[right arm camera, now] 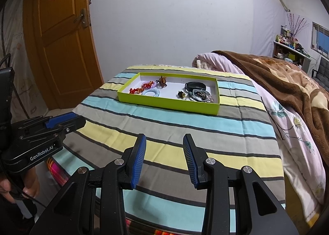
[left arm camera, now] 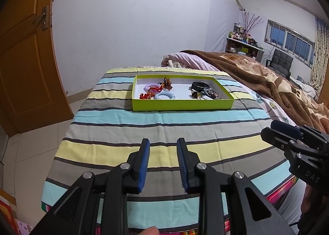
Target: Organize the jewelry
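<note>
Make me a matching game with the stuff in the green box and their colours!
Things:
1. spiral hair tie nearest the front wall
2. spiral hair tie behind it
3. band at the right end
4. box

Colours:
A. lime green
B. black
C. pale blue
D. pale pink

Pairs: 1-C, 2-D, 3-B, 4-A
</note>
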Tool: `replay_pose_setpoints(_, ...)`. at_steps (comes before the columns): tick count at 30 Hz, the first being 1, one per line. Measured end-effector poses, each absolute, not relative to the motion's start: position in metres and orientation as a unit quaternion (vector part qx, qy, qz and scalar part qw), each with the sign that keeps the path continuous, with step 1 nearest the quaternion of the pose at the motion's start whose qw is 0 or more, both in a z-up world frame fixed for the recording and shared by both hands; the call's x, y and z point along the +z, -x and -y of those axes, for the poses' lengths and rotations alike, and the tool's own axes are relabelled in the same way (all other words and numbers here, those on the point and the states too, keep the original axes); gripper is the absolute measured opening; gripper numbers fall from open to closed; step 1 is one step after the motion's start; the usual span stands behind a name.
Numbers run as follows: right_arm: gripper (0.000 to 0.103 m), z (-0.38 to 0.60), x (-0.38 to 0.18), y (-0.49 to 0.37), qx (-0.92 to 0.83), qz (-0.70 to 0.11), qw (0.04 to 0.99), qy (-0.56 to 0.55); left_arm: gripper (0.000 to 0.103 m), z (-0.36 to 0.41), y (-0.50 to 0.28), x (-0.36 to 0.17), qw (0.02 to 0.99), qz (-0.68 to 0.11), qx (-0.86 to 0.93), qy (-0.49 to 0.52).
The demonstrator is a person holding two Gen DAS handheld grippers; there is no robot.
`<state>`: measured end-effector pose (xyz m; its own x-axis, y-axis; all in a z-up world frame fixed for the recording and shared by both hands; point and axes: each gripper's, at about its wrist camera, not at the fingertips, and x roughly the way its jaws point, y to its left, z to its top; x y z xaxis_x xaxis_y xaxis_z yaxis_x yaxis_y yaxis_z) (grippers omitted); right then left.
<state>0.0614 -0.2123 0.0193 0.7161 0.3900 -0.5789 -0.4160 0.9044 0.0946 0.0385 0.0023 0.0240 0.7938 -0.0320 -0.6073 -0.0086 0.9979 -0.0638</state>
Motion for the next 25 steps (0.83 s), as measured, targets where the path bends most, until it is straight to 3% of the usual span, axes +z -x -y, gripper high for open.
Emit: replay_pose_setpoints(25,0.038,0.2116,0.0176,-0.0575,0.213,-0.305,0.928,0.022,0.028,-0.0006,-0.0357,0.0232,0.949,-0.315,0.009,0.028)
